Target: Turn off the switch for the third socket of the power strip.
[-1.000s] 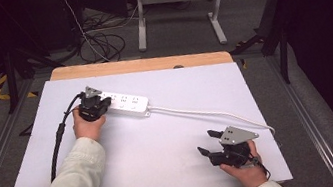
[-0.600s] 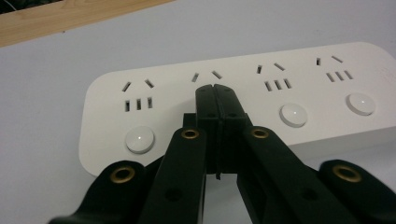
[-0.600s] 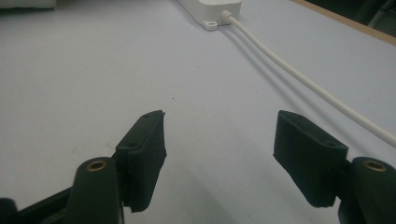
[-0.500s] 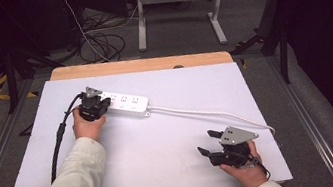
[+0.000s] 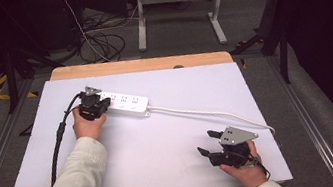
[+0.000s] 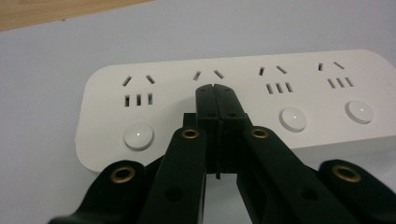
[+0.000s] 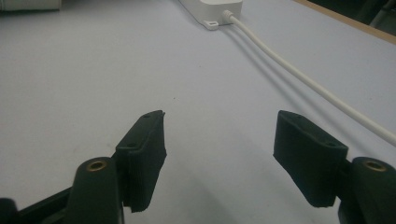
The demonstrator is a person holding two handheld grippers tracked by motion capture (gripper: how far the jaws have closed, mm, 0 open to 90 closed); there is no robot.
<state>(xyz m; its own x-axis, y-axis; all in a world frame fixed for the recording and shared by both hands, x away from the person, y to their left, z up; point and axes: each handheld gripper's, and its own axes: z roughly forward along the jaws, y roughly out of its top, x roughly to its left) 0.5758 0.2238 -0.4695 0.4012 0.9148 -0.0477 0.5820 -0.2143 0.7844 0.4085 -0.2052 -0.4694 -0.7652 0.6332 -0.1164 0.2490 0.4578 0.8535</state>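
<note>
A white table [image 5: 171, 138] with a wooden far edge [image 5: 140, 65]; loose cables [image 5: 100, 40] on the floor behind.

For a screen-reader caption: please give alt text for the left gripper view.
Shut black tongs rest their tips on a white plastic power strip with four socket groups and round white buttons, one hidden behind them. The strip lies on a pale grey table.

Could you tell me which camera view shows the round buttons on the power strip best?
The left gripper view: three round white buttons lie close and sharp on the power strip, beside the shut left claw. The high view shows the strip small, its buttons too tiny to tell. The right gripper view catches just one end and its cable.
</note>
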